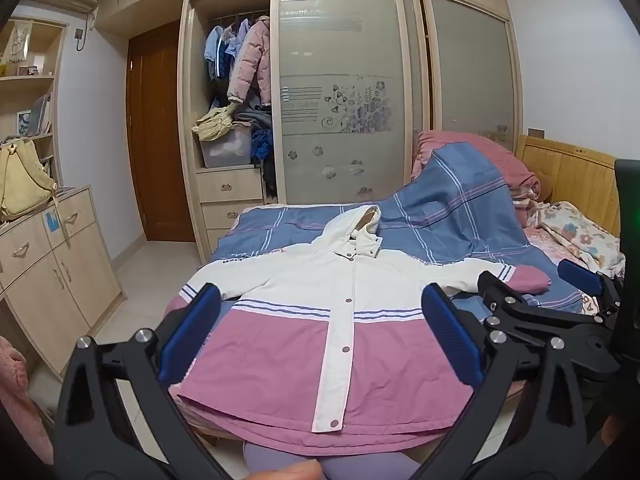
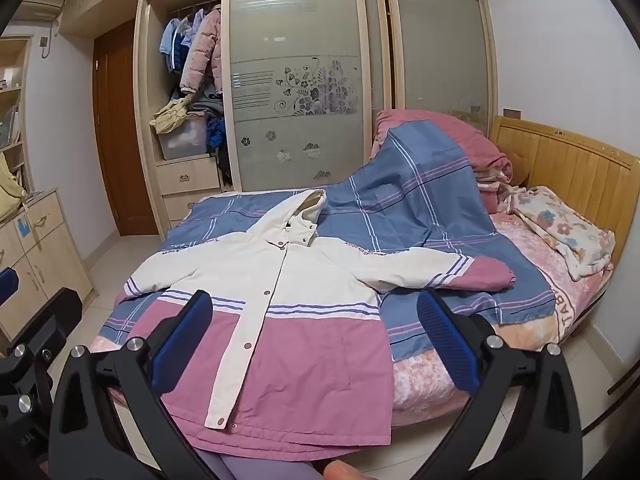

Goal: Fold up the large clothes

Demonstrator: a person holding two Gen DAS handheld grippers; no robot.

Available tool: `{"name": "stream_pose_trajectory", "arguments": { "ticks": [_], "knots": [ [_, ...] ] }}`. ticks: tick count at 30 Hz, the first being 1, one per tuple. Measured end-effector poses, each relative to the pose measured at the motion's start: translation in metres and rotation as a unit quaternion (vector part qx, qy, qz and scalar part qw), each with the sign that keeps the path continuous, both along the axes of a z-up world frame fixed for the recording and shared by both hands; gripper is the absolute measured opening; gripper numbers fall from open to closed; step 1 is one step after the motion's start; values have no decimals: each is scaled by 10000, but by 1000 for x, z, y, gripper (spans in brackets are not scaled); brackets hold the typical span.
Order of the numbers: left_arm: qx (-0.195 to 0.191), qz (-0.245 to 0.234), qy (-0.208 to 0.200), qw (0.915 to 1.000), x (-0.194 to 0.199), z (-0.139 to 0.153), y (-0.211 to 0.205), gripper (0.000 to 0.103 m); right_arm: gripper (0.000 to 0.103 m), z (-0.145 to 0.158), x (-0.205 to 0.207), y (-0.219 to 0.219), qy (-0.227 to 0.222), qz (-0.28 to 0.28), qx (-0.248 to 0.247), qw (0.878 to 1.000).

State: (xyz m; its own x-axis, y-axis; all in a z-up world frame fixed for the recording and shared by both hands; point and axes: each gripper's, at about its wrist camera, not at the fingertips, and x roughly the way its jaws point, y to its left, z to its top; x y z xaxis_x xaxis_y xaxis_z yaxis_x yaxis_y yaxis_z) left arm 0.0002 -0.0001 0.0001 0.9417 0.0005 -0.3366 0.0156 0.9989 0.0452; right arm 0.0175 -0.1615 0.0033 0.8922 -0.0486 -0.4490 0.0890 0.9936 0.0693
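Note:
A white and pink hooded jacket [image 1: 320, 320] lies flat and face up on the bed, snapped shut, sleeves spread out, hem hanging over the near edge. It also shows in the right wrist view [image 2: 288, 320]. My left gripper [image 1: 320, 328] is open and empty, held above the jacket's lower half. My right gripper [image 2: 316, 332] is open and empty, held above the jacket's right side. The right gripper also shows at the right of the left wrist view [image 1: 536, 280].
The bed [image 2: 432, 380] carries a blue checked cover [image 2: 420, 200], a pink quilt [image 2: 460, 140] and a floral blanket [image 2: 568, 228] by the wooden headboard [image 2: 580, 168]. A wardrobe [image 1: 340, 80] stands behind. A cabinet [image 1: 52, 264] with a yellow bag [image 1: 20, 180] stands at left.

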Motion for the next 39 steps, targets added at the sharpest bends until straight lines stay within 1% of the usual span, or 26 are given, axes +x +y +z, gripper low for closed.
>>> {"name": "stream_pose_trajectory", "arguments": {
  "ticks": [7,8,14,16,39],
  "knots": [
    [-29,-13,-19,10000,0,-4,-1,101,102,3,-2,-1,20,-24,-57,10000],
    [-79,0,-65,9999,-2,-5,1,101,102,3,-2,-2,26,-32,-60,10000],
    [-65,19,149,9999,7,-2,3,101,102,6,9,-15,112,-16,-20,9999],
    [-63,16,181,9998,8,-2,2,101,102,1,2,-3,82,-38,-101,9999],
    [-78,4,229,9997,13,-10,1,101,102,-5,4,-6,81,-49,-101,9999]
  ]
}}
